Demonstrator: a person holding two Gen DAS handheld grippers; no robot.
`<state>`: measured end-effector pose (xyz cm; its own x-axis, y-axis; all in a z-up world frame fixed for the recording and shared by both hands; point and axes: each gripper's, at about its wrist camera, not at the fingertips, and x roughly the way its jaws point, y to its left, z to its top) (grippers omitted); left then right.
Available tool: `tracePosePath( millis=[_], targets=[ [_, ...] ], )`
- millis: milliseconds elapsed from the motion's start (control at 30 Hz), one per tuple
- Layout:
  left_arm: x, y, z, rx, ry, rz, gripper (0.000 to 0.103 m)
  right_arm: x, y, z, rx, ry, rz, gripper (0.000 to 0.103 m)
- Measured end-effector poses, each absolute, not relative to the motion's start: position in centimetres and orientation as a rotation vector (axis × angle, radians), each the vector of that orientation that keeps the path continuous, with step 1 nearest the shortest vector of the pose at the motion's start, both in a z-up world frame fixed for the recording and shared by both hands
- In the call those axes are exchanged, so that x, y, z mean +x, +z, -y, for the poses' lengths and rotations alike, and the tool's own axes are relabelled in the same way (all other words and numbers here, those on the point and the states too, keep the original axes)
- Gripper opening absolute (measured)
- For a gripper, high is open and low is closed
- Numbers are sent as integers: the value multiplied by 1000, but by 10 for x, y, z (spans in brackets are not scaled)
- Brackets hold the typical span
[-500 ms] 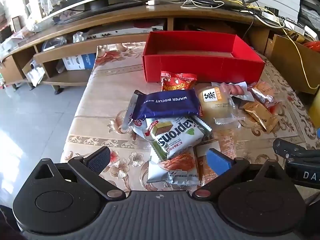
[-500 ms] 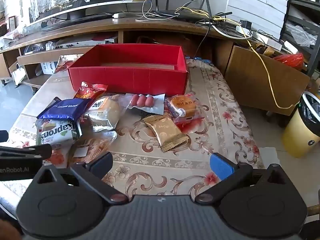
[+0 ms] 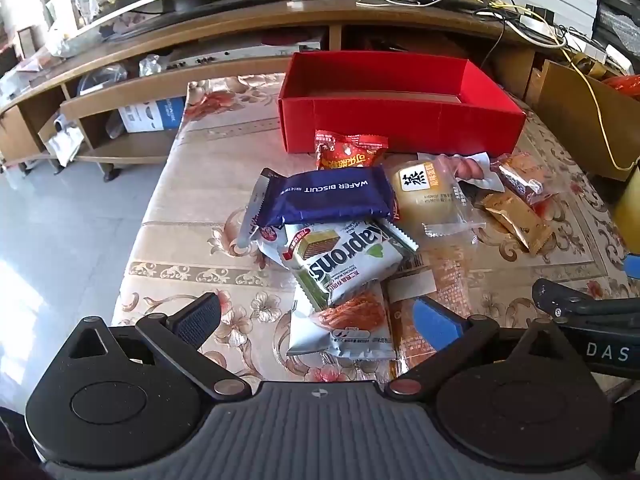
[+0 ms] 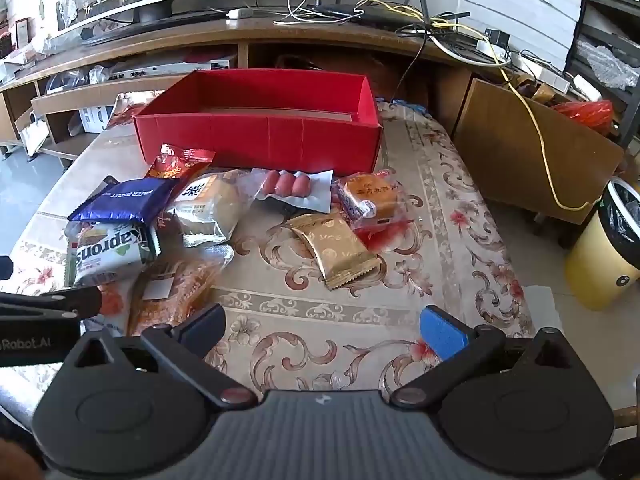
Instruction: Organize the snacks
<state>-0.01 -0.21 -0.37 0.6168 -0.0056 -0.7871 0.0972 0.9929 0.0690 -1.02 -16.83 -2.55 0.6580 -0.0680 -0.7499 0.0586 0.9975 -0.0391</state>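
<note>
A pile of snack packets lies on the floral table in front of an empty red box, which also shows in the right wrist view. The pile holds a blue wafer biscuit pack, a white Kaprons pack, a bun, a gold packet, a sausage pack and a mooncake pack. My left gripper is open over the near packets. My right gripper is open above bare tablecloth, near the gold packet.
A wooden TV stand with cables runs behind the table. A wooden cabinet and a yellow bin stand to the right. The table's left edge drops to the tiled floor.
Both grippers have shifted only slightly; the snacks and box look a little closer. Nothing was taken hold of or let go.
</note>
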Motion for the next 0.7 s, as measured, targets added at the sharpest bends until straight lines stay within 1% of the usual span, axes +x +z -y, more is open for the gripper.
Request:
tracePosePath(
  millis=[700],
  targets=[
    [0,-7,-1,105,-65,-924,103,-5,-28,161,-28,-65,-882,95]
  ],
)
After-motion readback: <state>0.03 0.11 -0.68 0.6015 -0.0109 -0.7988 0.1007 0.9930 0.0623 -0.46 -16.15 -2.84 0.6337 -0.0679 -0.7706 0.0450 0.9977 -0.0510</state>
